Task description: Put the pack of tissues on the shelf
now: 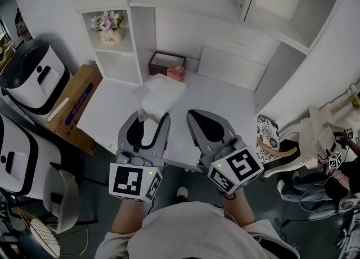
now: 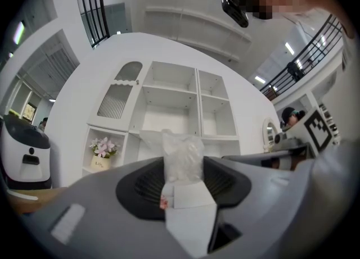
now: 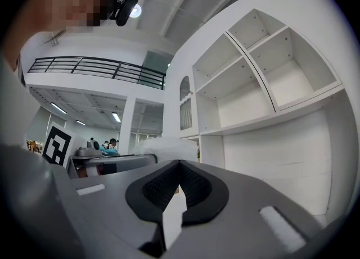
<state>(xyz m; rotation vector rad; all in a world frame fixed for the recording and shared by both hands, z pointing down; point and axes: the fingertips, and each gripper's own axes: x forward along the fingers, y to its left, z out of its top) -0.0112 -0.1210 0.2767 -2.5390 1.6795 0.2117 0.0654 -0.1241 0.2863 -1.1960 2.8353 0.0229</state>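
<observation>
The pack of tissues is white and wrapped in crinkly clear plastic. My left gripper is shut on its near end and holds it over the white table, pointing toward the white shelf unit. In the left gripper view the pack sticks up between the black pads, with the shelf cubbies behind it. My right gripper hovers beside it to the right, shut and holding nothing; in its own view the right gripper has its pads meeting at the tips.
A flower pot fills a low left cubby. A dark box and a pink item sit at the table's back. A cardboard box and white machines stand left. A person sits at right.
</observation>
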